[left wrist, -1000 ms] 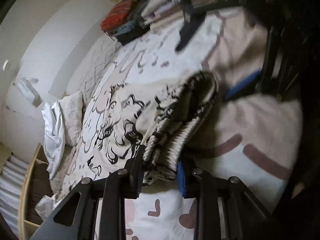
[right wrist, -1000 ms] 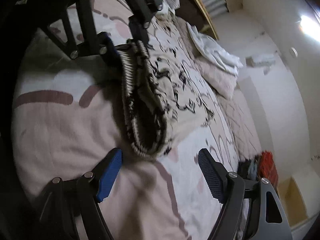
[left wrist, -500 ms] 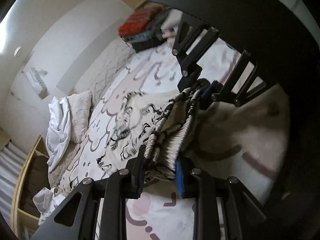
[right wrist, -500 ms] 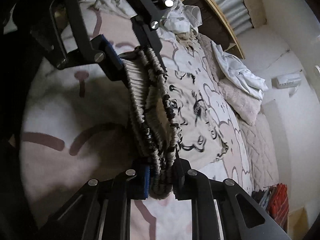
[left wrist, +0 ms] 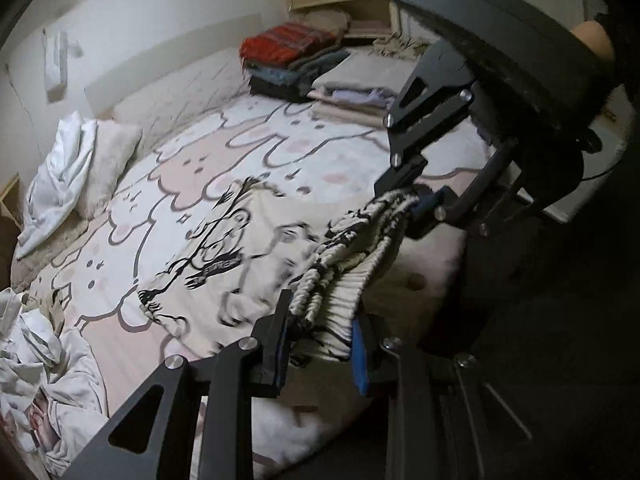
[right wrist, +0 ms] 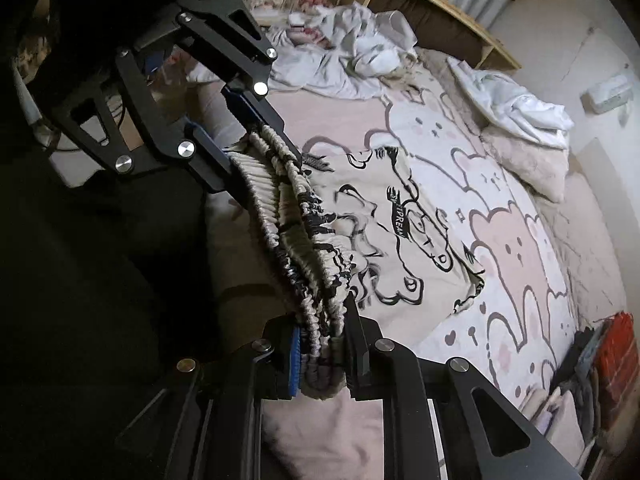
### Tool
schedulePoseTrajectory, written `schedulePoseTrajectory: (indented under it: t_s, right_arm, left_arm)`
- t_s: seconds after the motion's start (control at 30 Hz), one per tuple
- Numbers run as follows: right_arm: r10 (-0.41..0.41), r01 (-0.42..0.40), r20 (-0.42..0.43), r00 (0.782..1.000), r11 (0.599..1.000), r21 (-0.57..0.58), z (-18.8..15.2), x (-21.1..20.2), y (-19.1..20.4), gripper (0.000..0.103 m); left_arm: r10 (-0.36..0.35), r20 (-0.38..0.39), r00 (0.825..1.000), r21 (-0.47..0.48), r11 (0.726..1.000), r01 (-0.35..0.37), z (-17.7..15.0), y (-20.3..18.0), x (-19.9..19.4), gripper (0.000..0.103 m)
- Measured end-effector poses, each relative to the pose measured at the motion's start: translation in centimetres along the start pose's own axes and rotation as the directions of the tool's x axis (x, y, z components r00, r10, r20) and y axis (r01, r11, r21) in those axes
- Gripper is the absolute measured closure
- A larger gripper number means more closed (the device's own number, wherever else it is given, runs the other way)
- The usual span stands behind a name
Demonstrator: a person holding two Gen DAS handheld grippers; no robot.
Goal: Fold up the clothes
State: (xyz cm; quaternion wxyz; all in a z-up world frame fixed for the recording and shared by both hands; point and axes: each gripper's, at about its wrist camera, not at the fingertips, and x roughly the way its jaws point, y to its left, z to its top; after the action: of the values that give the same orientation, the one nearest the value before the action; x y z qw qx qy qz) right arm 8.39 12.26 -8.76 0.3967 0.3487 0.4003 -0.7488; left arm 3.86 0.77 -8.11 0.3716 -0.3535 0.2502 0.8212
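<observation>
A cream garment with black cartoon print [left wrist: 224,252] lies on the bed, its gathered ribbed waistband [left wrist: 344,276] held up near the bed's near edge. My left gripper [left wrist: 320,336] is shut on one end of the waistband. My right gripper [right wrist: 322,360] is shut on the other end of the waistband [right wrist: 296,240]. In the left wrist view the right gripper [left wrist: 416,204] shows clamped on the far end of the band. In the right wrist view the left gripper [right wrist: 240,136] shows at the band's other end. The printed body [right wrist: 404,232] spreads flat away from both grippers.
The bed has a pink and white bear-print cover [left wrist: 248,148]. Stacks of folded clothes [left wrist: 292,60] sit at one far corner. A crumpled white pile [right wrist: 352,56] and a pillow with white cloth [left wrist: 80,168] lie along the other sides. A wooden shelf [right wrist: 444,4] runs behind.
The right gripper has closed on the waistband's free end. Both grippers have since lifted and drawn the band taut between them, towards the bed's edge.
</observation>
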Motion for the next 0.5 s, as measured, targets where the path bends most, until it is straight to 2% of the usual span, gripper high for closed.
schedulePoseTrajectory:
  t_s: [0.13, 0.2, 0.33, 0.5]
  right_arm:
    - [-0.037, 0.037, -0.015, 0.999, 0.999, 0.003, 1.3, 2.7, -3.8, 0.086]
    - [-0.02, 0.021, -0.034, 0.999, 0.999, 0.03, 3.1, 4.9, -7.6, 0.086]
    - [-0.006, 0.009, -0.07, 0.998, 0.999, 0.041, 5.3, 9.0, -12.7, 0.086]
    - [0.022, -0.014, -0.12, 0.993, 0.998, 0.06, 6.9, 14.3, -16.9, 0.086]
  left_arm:
    - [-0.026, -0.053, 0.998, -0.05, 0.998, 0.023, 1.1, 4.3, 3.2, 0.078]
    - [-0.039, -0.079, 0.996, -0.076, 0.997, 0.033, 1.6, 6.5, 4.7, 0.078]
    - [-0.069, -0.13, 0.989, -0.128, 0.99, 0.052, 2.7, 10.8, 7.9, 0.078]
    - [-0.108, -0.191, 0.976, -0.193, 0.979, 0.071, 4.0, 16.2, 11.8, 0.078]
